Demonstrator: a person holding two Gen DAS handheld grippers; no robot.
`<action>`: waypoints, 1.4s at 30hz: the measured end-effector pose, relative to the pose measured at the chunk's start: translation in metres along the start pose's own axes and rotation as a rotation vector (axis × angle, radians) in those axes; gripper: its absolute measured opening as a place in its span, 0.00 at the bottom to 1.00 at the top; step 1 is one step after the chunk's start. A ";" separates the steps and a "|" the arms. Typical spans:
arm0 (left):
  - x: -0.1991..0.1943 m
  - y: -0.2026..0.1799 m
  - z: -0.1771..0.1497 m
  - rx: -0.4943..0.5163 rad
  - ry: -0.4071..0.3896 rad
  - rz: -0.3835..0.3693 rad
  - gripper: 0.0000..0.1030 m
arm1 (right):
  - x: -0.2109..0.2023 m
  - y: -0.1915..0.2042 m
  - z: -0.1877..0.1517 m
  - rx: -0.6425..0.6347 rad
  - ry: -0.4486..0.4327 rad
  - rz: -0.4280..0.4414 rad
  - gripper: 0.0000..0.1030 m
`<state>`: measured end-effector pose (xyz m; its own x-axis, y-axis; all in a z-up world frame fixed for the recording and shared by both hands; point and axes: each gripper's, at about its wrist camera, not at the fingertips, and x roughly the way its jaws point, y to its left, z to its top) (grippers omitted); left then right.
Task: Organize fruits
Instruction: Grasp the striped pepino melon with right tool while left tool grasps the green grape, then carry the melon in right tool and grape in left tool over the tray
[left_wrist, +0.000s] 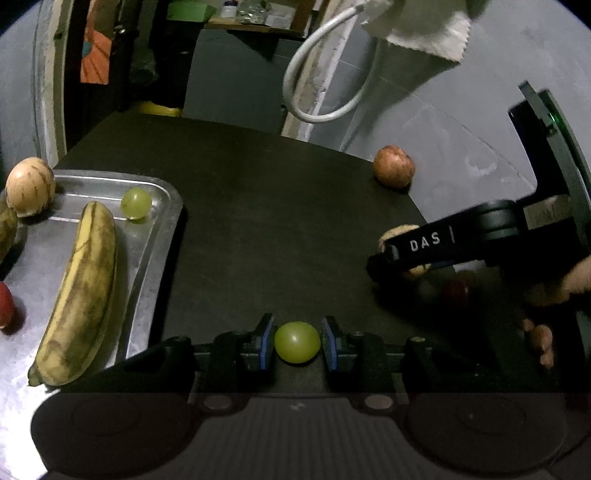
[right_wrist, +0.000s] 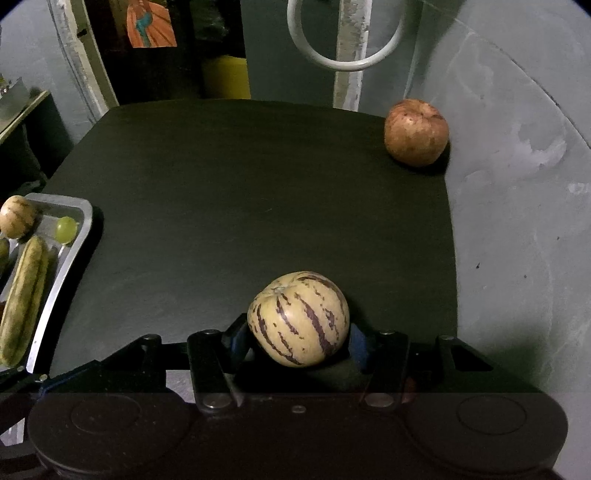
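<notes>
My left gripper (left_wrist: 297, 341) has a green grape (left_wrist: 297, 342) between its blue pads, with small gaps each side; I cannot tell if it grips. My right gripper (right_wrist: 299, 339) is shut on a striped pepino melon (right_wrist: 298, 318) just above the black table (right_wrist: 240, 184); it also shows in the left wrist view (left_wrist: 402, 254). A metal tray (left_wrist: 155, 229) at the left holds a spotted banana (left_wrist: 79, 291), another grape (left_wrist: 136, 202) and another striped melon (left_wrist: 29, 191). The tray (right_wrist: 79, 229) shows at the left edge of the right wrist view. A reddish apple (right_wrist: 416, 132) sits at the far right corner.
A grey wall (right_wrist: 517, 184) runs along the table's right edge. A white cable loop (right_wrist: 345, 62) hangs behind the table. A red fruit (left_wrist: 5, 304) lies at the tray's left edge. A dim red fruit (left_wrist: 458, 290) lies under the right gripper.
</notes>
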<state>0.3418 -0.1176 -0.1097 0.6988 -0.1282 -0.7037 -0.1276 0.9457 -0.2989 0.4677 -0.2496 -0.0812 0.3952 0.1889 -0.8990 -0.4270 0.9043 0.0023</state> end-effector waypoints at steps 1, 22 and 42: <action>-0.001 -0.001 -0.001 0.010 0.003 0.002 0.30 | 0.000 0.000 -0.001 0.002 0.000 0.003 0.54; -0.006 0.001 -0.001 0.089 0.028 -0.015 0.25 | -0.015 0.007 -0.027 0.082 -0.079 0.069 0.54; -0.093 0.057 0.020 0.010 -0.056 -0.007 0.25 | -0.058 0.069 -0.055 0.196 -0.276 0.167 0.54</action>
<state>0.2837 -0.0457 -0.0480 0.7383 -0.1185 -0.6640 -0.1156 0.9477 -0.2976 0.3709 -0.2193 -0.0533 0.5492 0.4114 -0.7274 -0.3505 0.9036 0.2464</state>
